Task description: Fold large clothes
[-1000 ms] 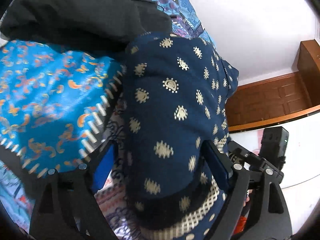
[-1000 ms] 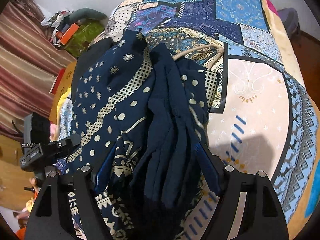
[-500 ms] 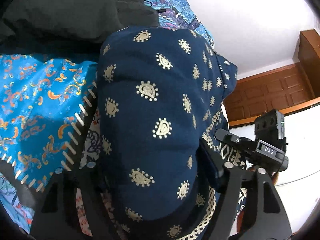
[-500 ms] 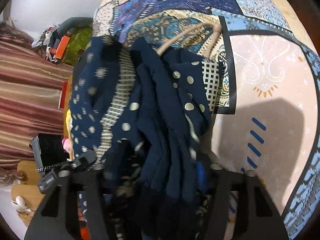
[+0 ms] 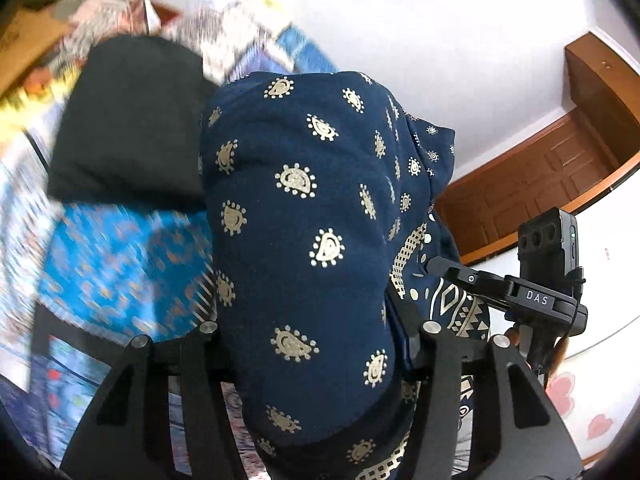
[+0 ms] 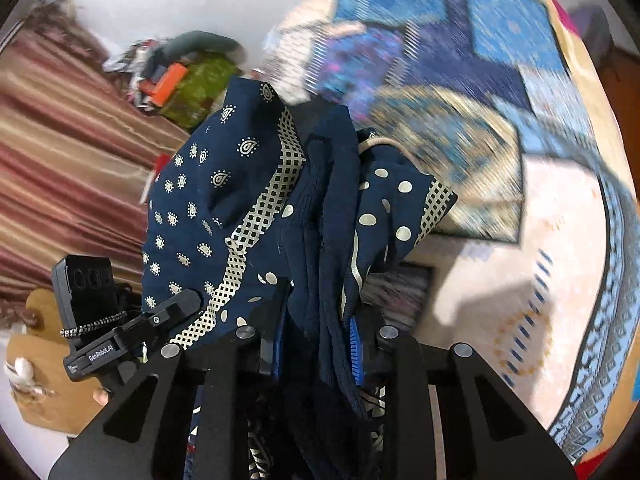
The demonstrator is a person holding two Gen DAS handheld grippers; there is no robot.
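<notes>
1. bedroom scene: patchwork bedspread (image 6: 560,208) covers the bed, white wall and a wooden door (image 5: 532,196) behind, striped curtain (image 6: 60,168) off to one side; background is motion-blurred.
2. navy printed garment (image 5: 304,240) is held up off the bed, bunched between both claws and hanging over them.
3. left claw (image 5: 312,340) is clenched on the paisley-print part; fabric drapes over it and hides the fingertips.
4. right claw (image 6: 316,344) is clenched on a thick bundle of folds, polka-dot and checked-trim part (image 6: 256,224); blue finger pads (image 6: 354,352) show beside the cloth.
5. key relation: the two claws sit close side by side, the garment spans between them, the bed lies ahead and below.
6. black cloth (image 5: 132,120) and a bright blue printed fabric (image 5: 128,272) lie on the bed beyond the left claw.
7. judgement: next move likely needs the claws pulled apart to spread the garment, or lowered onto the bed.
</notes>
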